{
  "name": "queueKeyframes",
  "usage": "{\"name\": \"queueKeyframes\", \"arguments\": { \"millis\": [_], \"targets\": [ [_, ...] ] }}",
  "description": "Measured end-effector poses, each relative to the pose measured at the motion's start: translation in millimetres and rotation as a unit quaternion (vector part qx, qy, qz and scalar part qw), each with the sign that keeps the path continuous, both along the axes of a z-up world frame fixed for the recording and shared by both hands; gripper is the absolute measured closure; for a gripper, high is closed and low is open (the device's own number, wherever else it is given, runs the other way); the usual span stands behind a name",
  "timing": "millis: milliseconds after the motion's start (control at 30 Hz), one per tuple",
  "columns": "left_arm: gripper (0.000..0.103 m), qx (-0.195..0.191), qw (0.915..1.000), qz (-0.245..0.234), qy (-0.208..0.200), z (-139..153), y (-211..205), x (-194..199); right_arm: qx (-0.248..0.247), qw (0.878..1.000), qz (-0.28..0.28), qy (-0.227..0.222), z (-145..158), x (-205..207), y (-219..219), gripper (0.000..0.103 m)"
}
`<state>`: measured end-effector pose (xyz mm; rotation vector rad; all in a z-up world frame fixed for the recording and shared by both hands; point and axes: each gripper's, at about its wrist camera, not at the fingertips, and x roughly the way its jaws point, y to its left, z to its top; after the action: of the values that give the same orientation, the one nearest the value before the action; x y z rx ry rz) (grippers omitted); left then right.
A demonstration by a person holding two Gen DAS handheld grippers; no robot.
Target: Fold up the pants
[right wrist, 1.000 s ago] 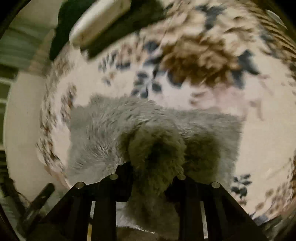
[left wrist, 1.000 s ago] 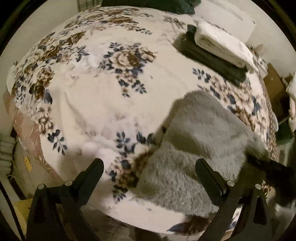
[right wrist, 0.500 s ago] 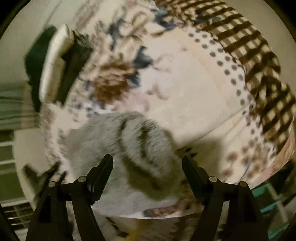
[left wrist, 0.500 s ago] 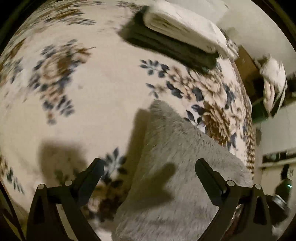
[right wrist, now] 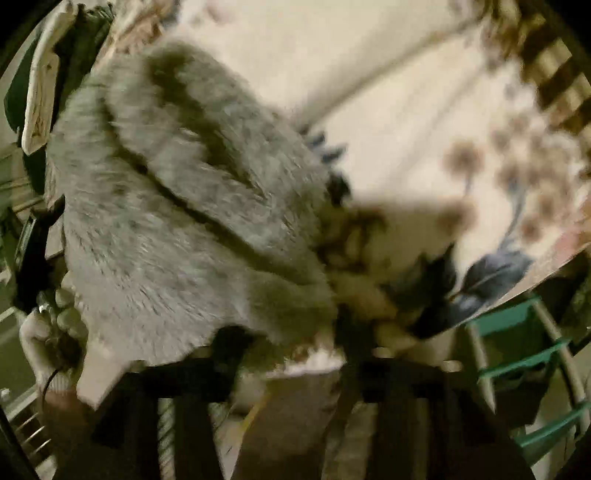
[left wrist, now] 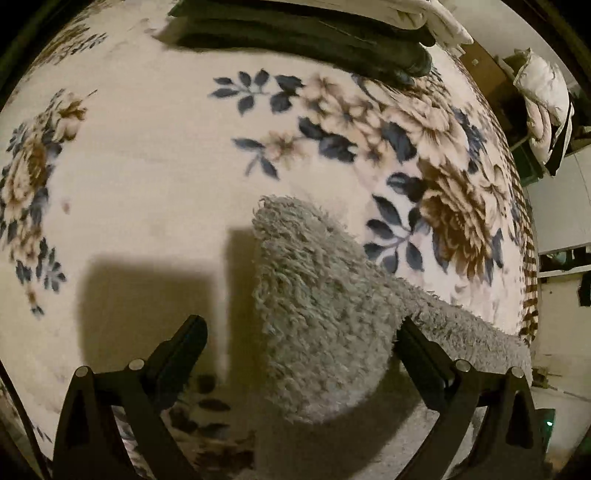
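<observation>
The left gripper (left wrist: 299,341) has its jaws spread wide and nothing clamped between them. A rounded fold of the grey fleece pants (left wrist: 321,306) lies in the gap between the jaws, nearer the right-hand jaw than the left-hand one. The rest of the garment runs off behind the right-hand jaw toward the lower right of the left wrist view. The pants rest on the floral blanket (left wrist: 147,166) that covers the bed. The gripper's shadow falls on the blanket ahead of the left-hand jaw.

Well ahead of the left jaws, at the far edge of the blanket, lies a stack of folded dark clothes (left wrist: 314,37) with a white folded item (left wrist: 436,14) on top. Beyond the right-hand jaw, off the bed, hangs a white quilted bundle (left wrist: 543,103).

The right wrist view is heavily motion-blurred. The right gripper (right wrist: 291,354) shows only as dark smeared bars at the bottom of the frame, and the state of its jaws cannot be told. The pants (right wrist: 177,206) lie bunched ahead of and left of these jaws, with several creases across the pile. Whether fabric sits between the jaws cannot be told. The blanket (right wrist: 406,103) fills the area ahead and right. A green slatted frame (right wrist: 517,354) stands beside the right-hand jaw, below the bed edge.
</observation>
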<state>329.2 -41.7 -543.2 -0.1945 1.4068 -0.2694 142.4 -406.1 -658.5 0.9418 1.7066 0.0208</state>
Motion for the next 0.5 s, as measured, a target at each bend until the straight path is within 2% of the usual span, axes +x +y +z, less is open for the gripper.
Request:
{"name": "queueKeyframes", "arguments": {
  "millis": [33, 100, 133, 167, 233, 300, 367, 400, 433, 500],
  "targets": [
    [0.000, -0.009, 1.0000, 0.000, -0.003, 7, 1, 0, 0.023, 1.000, -0.004, -0.006, 7, 5, -4, 0.038],
    [0.001, -0.028, 0.9996, 0.001, -0.008, 18, 4, -1, 0.003, 0.999, 0.012, -0.048, 36, 21, -10, 0.036],
    [0.001, -0.042, 0.9990, 0.002, -0.014, 26, 7, -2, -0.014, 0.996, 0.020, -0.087, 59, 34, -14, 0.028],
    [0.001, -0.048, 0.9987, 0.002, -0.019, 32, 9, -1, -0.029, 0.993, 0.020, -0.117, 76, 46, -18, 0.025],
    [0.001, -0.052, 0.9985, 0.001, -0.021, 35, 11, 4, -0.039, 0.985, 0.016, -0.170, 99, 74, -21, 0.023],
    [0.001, -0.047, 0.9988, -0.004, -0.013, 28, 10, 14, -0.040, 0.979, 0.031, -0.198, 102, 109, -17, 0.023],
    [0.003, -0.052, 0.9985, -0.008, 0.009, 11, 8, 24, -0.035, 0.977, 0.079, -0.197, 80, 149, -4, 0.023],
    [0.010, -0.071, 0.9971, -0.011, 0.024, 1, 8, 29, -0.044, 0.975, 0.100, -0.194, 68, 152, 0, 0.031],
    [0.021, -0.086, 0.9959, -0.013, 0.027, -3, 8, 31, -0.072, 0.972, 0.111, -0.192, 59, 164, 1, 0.055],
    [0.056, -0.097, 0.9948, -0.025, 0.021, -7, 6, 36, -0.072, 0.973, 0.100, -0.195, 51, 177, -1, 0.069]
  ]
}}
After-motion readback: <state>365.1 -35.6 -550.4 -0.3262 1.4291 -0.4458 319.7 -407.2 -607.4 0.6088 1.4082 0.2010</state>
